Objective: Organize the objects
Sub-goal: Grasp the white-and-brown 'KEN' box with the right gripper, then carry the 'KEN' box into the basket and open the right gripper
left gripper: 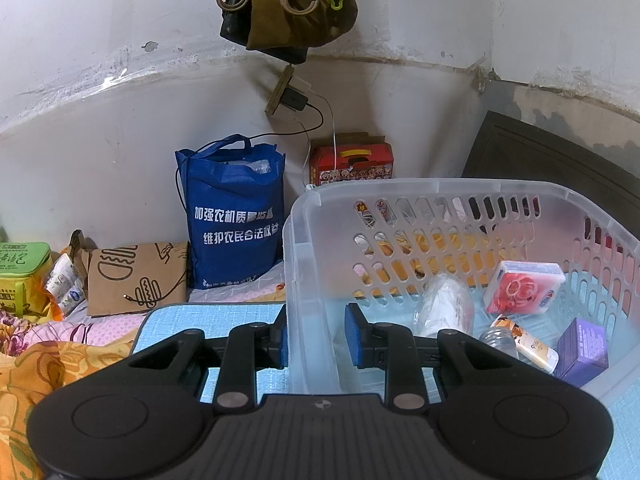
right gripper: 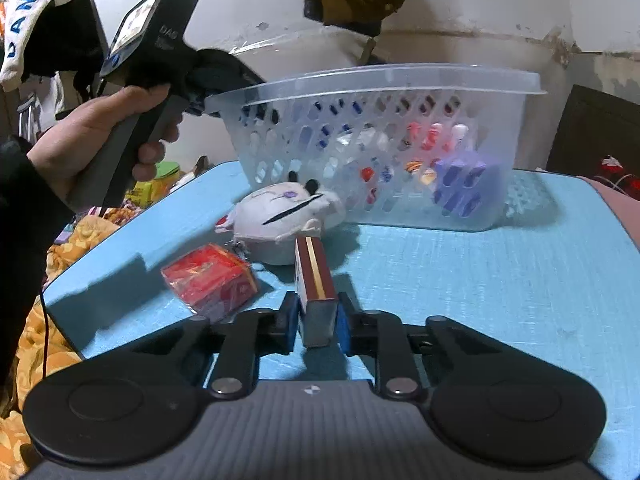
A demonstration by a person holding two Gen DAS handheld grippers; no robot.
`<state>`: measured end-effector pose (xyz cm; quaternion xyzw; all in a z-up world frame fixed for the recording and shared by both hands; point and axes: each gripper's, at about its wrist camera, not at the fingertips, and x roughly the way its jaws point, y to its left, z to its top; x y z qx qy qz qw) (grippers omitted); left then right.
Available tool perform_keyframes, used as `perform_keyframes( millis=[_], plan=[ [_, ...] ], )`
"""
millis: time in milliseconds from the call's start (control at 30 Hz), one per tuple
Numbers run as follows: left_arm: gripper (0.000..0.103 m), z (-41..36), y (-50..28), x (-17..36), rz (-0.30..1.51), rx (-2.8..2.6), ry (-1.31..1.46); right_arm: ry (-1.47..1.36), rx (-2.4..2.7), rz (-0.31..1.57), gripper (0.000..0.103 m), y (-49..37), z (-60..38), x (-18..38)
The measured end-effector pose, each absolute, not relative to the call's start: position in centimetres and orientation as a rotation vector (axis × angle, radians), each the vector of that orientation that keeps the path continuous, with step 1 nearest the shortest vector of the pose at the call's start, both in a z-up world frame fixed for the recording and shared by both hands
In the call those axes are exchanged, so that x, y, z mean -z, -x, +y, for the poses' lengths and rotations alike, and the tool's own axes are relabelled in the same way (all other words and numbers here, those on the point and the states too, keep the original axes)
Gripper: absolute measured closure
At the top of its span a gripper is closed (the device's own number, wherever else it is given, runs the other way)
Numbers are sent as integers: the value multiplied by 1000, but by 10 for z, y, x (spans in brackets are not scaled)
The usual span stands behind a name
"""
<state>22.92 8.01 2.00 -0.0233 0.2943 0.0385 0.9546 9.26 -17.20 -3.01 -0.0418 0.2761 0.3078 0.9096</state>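
A translucent plastic basket (left gripper: 400, 190) (right gripper: 360, 80) stands on a light blue table (right gripper: 480, 280). My left gripper (left gripper: 316, 336) straddles the basket's near corner wall, one finger outside and one inside, and grips it. Inside lie a red tissue pack (left gripper: 524, 288), a clear wrapped item (left gripper: 444, 308), a small bottle (left gripper: 520, 340) and a purple box (left gripper: 584, 344). My right gripper (right gripper: 318, 320) is shut on a maroon box with a gold stripe (right gripper: 314, 280) just above the table. A white plush toy (right gripper: 284, 216) and a red packet (right gripper: 208, 280) lie in front of the basket.
A blue tote bag (left gripper: 236, 216), a brown paper bag (left gripper: 136, 276), a green bag (left gripper: 24, 276) and a red carton (left gripper: 352, 164) sit by the wall on a bed with floral sheets. Cables and a pouch (left gripper: 288, 4) hang on the wall. A dark panel (left gripper: 560, 160) leans at right.
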Motion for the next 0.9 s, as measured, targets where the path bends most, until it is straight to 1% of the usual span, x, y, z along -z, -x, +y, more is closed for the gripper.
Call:
perform_keyframes(
  millis=[100,667,900],
  plan=[
    [73,81,-229,-20,598,-78,48,70,-615,549,85,-93,-182,27],
    [73,81,-229,-20,597,-79,48,43,-550,523,85,-100,-207,26],
    [73,81,-229,-20,598,-80,47,31,-552,482,85,-100,-214,8]
  ],
)
